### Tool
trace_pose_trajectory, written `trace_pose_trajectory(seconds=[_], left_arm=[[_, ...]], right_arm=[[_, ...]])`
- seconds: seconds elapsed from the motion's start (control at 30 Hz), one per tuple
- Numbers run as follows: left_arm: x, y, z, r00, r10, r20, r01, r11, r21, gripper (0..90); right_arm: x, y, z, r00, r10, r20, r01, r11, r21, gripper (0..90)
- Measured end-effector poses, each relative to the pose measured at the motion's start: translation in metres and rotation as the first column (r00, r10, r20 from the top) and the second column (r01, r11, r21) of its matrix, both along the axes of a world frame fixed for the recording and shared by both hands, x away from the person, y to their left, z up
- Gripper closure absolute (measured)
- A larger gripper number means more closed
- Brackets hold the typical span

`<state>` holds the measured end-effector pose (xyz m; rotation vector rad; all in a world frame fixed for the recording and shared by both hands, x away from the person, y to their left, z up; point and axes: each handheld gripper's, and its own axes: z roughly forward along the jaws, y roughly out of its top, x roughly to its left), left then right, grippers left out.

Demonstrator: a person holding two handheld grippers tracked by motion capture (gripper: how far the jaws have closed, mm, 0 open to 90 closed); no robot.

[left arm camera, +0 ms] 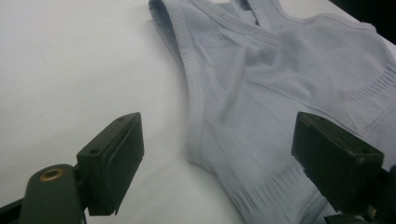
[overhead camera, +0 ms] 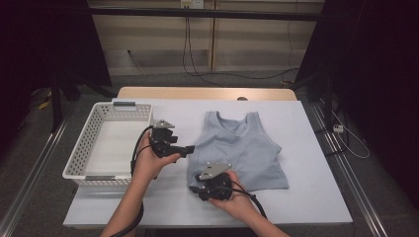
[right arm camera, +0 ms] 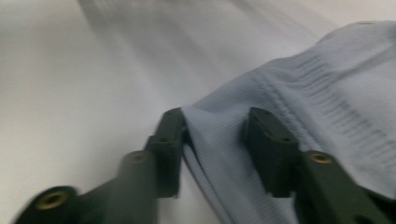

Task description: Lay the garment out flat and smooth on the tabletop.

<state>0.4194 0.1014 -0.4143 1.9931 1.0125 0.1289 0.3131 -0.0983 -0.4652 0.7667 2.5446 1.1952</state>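
From above, the grey tank top (overhead camera: 238,153) lies flat mid-table, the white basket (overhead camera: 81,158) at its left. My left gripper (overhead camera: 187,149) hovers at the top's side edge. Its own view shows jaws wide apart, empty — ready for the armhole seam (left arm camera: 194,116). My right gripper (right arm camera: 212,140) has the hem corner between half-closed jaws — whether the pads pinch yet, I cannot tell.
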Motion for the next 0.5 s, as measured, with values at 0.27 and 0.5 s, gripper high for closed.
trace_pose_trajectory(seconds=[0.27,0.5], left_arm=[[0.007,-0.001,0.008,0.9994,0.028,0.021,-0.028,0.9996,0.0,18.7],[0.017,-0.008,0.01,0.9985,0.043,0.035,-0.043,0.999,0.006,24.6]], right_arm=[[0.0,-0.004,0.001,0.9994,-0.002,-0.035,0.004,0.9989,0.046,85.4],[-0.009,-0.01,0.011,0.9986,0.03,-0.043,-0.026,0.9953,0.094,85.8]])
